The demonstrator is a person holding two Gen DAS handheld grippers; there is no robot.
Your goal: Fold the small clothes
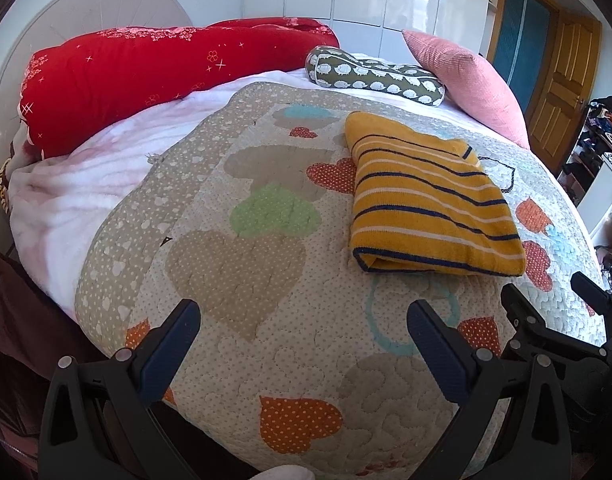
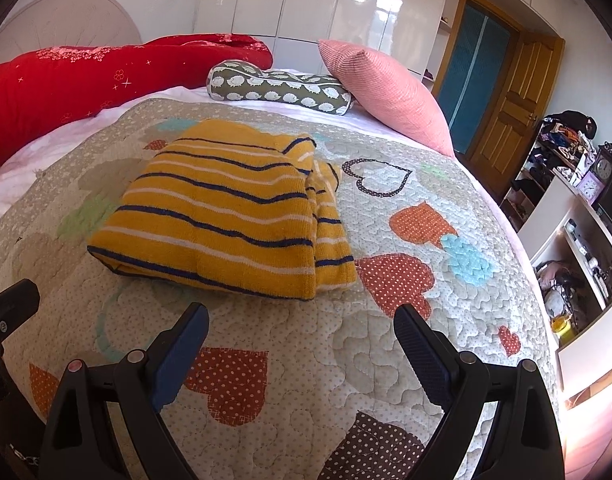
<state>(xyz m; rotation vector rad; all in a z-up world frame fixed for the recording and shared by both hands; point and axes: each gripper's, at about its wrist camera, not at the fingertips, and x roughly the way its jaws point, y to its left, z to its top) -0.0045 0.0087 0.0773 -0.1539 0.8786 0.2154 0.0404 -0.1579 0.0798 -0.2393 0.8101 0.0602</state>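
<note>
Bedroom scene, read left to right. At far left a red quilt (image 1: pixel 118 76) lies rolled along the head of the bed, resting on a white-and-pink blanket (image 1: pixel 86 184). Beside it sits a green bolster printed with white hedgehogs (image 2: pixel 278 90), and against that leans a pink cushion (image 2: pixel 385 88). The foreground is a quilted bedspread with heart appliqués (image 1: pixel 242 264). The left gripper (image 1: pixel 304 320) hovers above this bedspread, fingers spread wide, nothing between them. The yellow striped garment (image 2: pixel 226 216) lies folded into a compact block on the bedspread, ahead of both tools and touched by neither; a folded layer shows along its right side in the right wrist view. The right gripper (image 2: pixel 302 324) hangs just short of the garment's near edge, likewise wide apart and empty. At far right: a wooden door (image 2: pixel 509 112) and cluttered shelves (image 2: pixel 561 168)
</note>
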